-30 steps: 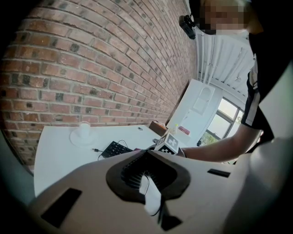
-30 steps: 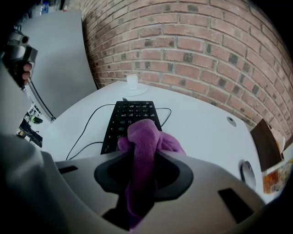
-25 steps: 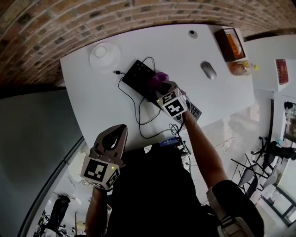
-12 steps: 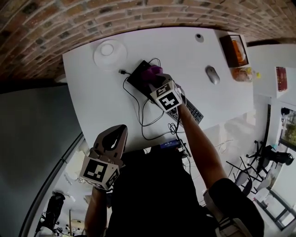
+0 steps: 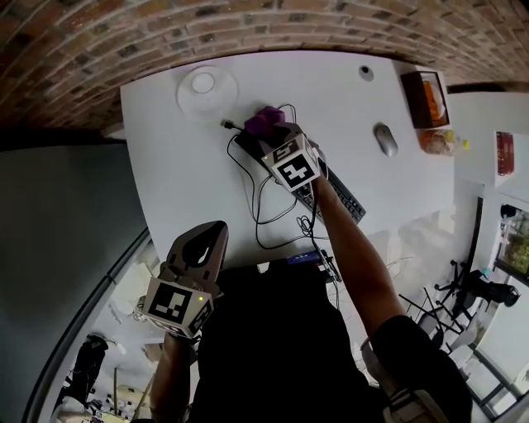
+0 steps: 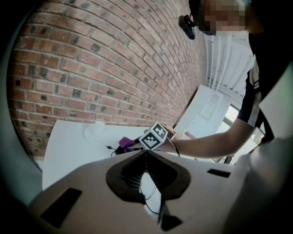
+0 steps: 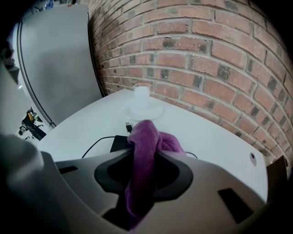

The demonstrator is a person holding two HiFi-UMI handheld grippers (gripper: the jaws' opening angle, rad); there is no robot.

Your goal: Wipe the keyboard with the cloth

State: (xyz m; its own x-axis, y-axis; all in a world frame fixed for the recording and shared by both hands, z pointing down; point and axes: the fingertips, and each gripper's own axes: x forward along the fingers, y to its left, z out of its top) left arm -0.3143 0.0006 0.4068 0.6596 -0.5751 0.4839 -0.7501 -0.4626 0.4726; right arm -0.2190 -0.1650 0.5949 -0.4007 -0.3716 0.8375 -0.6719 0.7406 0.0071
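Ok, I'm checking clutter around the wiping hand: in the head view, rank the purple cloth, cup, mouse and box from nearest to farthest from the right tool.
1. Purple cloth: clamped in the right tool itself.
2. Cup: up and to the left, on its saucer.
3. Mouse: out to the right.
4. Box: farthest right, beyond the mouse.

A white table [image 5: 165, 149] stands against a red brick wall [image 5: 248, 25] beside a tall grey panel [image 7: 55, 59], with a second white table [image 5: 483, 99] nearby, dark chair frames [image 5: 463, 289] on the pale floor [image 5: 421, 240], and daylight at a window [image 6: 226, 64].
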